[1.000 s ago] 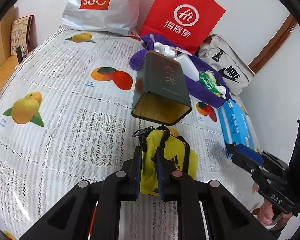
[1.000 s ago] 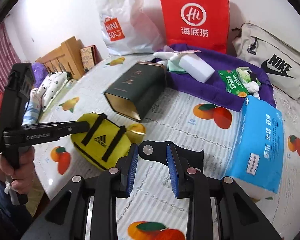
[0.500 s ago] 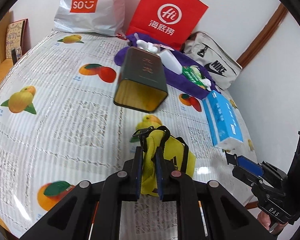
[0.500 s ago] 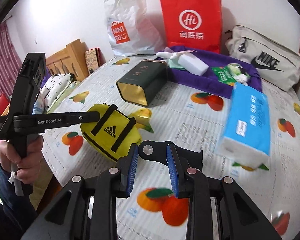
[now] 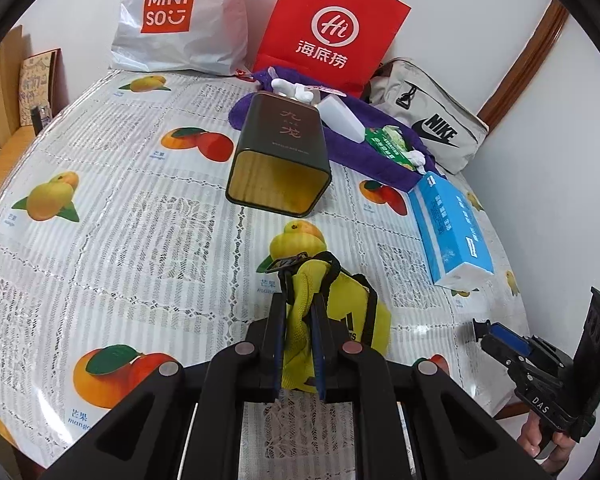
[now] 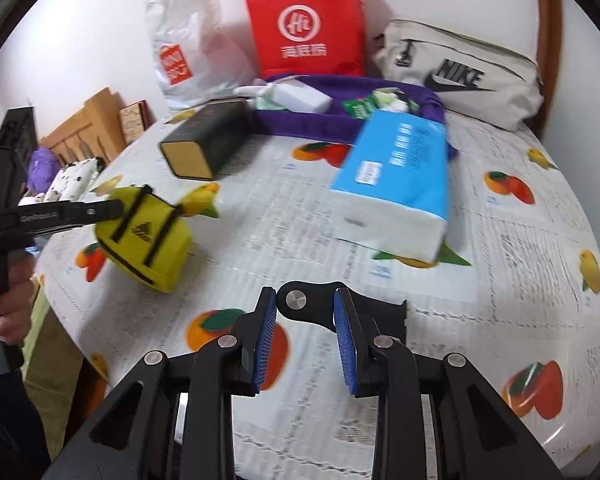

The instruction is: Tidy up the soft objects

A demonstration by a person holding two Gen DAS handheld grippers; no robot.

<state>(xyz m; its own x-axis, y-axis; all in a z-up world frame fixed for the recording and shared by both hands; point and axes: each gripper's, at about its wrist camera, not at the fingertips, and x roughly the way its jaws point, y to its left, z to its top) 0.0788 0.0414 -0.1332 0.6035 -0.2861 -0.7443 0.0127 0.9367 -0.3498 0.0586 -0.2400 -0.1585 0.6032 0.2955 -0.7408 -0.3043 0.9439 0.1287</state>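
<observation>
So far, one item in hand: left gripper (image 5: pixel 298 336) clamps yellow pouch (image 5: pixel 340 320) at lower centre; right gripper (image 6: pixel 304 340) parted, empty; tissue pack (image 6: pixel 400 184), purple cloth (image 5: pixel 380 160) unsorted.

A small yellow pouch (image 5: pixel 340 320) with black straps and a black Adidas logo hangs pinched at one end, its soft body sagging just above the fruit-print tabletop (image 5: pixel 120 248). To its right, a blue-and-white pack of tissues (image 5: pixel 452 228) lies flat. Further back, a purple cloth (image 5: pixel 380 160) sprawls, carrying a white block (image 5: pixel 340 118) and a green packet (image 5: pixel 384 146) on its folds.
</observation>
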